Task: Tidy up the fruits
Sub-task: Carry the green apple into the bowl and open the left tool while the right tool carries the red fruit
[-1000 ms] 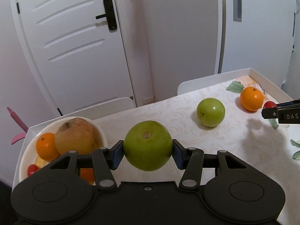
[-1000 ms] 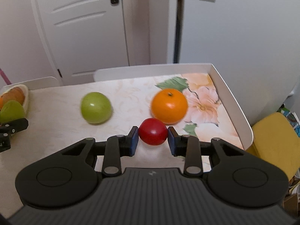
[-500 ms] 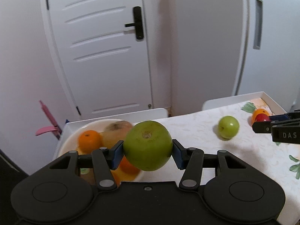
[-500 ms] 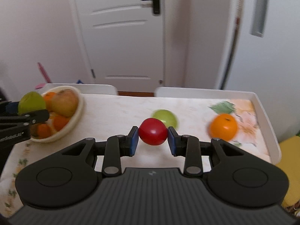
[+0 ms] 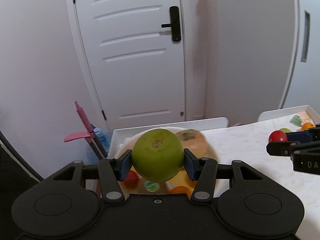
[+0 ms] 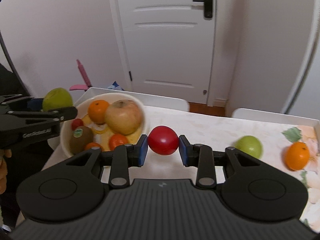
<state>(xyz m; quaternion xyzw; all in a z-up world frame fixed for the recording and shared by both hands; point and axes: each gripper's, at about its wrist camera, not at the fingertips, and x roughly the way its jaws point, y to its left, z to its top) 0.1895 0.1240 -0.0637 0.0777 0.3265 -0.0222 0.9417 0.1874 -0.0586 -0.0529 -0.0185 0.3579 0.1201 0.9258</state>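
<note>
Fruits heading for the round white bowl (image 6: 66,124), both grippers loaded.
Left gripper (image 5: 158,160) clamps a green apple (image 5: 158,155) above the bowl; right gripper (image 6: 163,150) grips a small red fruit (image 6: 163,143) beside it. Lower gently, release into gaps.

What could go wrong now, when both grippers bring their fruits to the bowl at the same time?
1. The bowl is already crowded; the green apple in the left gripper may roll out when released.
2. The right gripper grips the smooth red fruit only at its sides; it might slip.
3. The grippers could collide over the bowl.
</note>
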